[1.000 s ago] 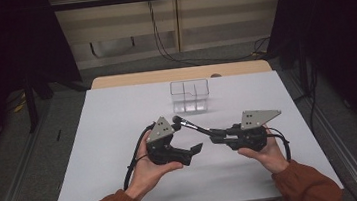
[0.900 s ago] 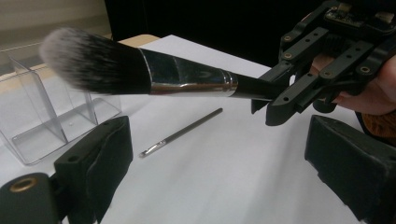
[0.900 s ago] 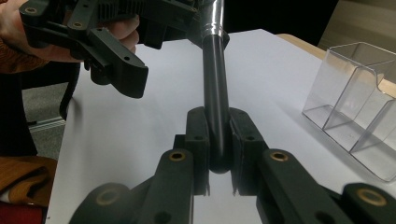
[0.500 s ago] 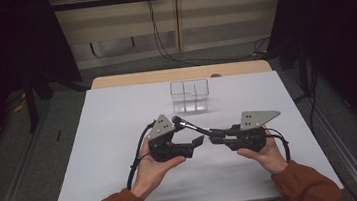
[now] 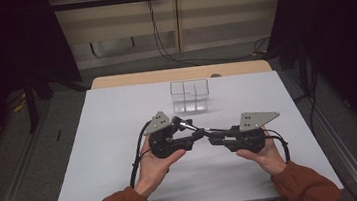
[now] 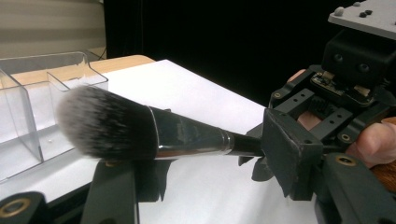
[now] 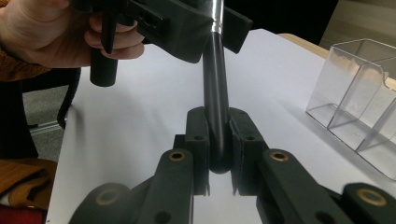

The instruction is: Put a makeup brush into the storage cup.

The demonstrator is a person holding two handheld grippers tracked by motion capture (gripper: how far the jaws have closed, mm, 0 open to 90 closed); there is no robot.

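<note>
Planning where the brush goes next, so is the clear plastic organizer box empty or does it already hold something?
Empty: the clear plastic organizer box shows only bare see-through compartments in the high and both gripper views.

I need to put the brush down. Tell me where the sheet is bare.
Bare: the white sheet left of the left gripper, the strip right of the right gripper, and the near edge between the forearms. Crowded: the centre, around the brush and organizer.

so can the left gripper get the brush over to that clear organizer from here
Probably yes. The left gripper, whose jaws have just been closing, straddles the makeup brush at its ferrule, and bare table lies up to the clear organizer. But the right gripper clamps the handle and must release first.
</note>
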